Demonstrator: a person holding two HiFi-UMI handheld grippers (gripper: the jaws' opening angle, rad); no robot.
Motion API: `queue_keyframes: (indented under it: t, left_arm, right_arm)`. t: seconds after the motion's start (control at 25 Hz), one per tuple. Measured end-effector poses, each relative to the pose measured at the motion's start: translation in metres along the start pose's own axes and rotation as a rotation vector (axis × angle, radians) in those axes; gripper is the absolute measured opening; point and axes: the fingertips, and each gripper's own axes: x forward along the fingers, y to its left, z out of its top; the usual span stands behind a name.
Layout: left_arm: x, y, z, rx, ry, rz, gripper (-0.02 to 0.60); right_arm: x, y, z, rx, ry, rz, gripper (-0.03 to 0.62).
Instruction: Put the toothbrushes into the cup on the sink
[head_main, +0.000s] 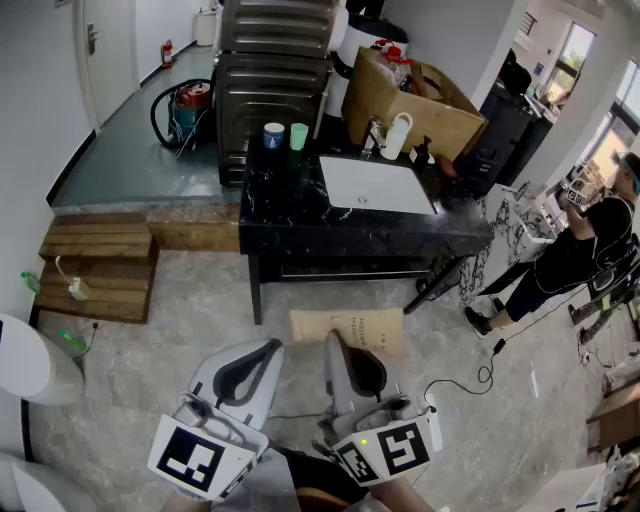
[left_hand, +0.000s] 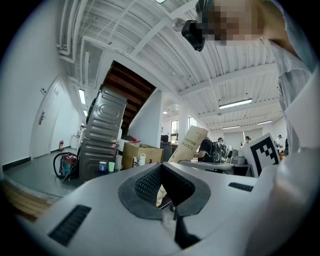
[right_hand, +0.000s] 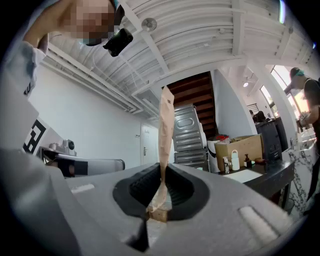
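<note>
My right gripper (head_main: 331, 341) is shut on a brown paper toothbrush pack (head_main: 348, 328), low in the head view and well short of the sink. In the right gripper view the pack (right_hand: 164, 135) stands edge-on between the jaws, its lower end hanging in the gap behind the tips. My left gripper (head_main: 272, 346) is beside it, shut and with nothing in it. From the left gripper view the pack (left_hand: 192, 142) shows printed letters. A blue cup (head_main: 274, 135) and a green cup (head_main: 299, 136) stand on the black counter (head_main: 290, 215), left of the white sink (head_main: 375, 185).
A cardboard box (head_main: 420, 100) and a white bottle (head_main: 397, 135) sit behind the sink. Metal cabinets (head_main: 272, 70) rise behind the cups. Wooden steps (head_main: 95, 270) lie at the left. At the right stands a person (head_main: 575, 255), and a cable (head_main: 470, 380) trails on the floor.
</note>
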Motion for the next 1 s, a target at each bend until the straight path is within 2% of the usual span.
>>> queue_keyframes:
  t: [0.44, 1.0]
  left_arm:
    - [0.003, -0.007, 0.002, 0.011, -0.002, 0.008, 0.003]
    - [0.007, -0.036, 0.008, 0.023, -0.002, 0.038, 0.003]
  right_arm:
    - [-0.004, -0.006, 0.002, 0.011, -0.01, 0.007, 0.026]
    - [-0.031, -0.026, 0.013, 0.031, -0.028, 0.02, 0.026]
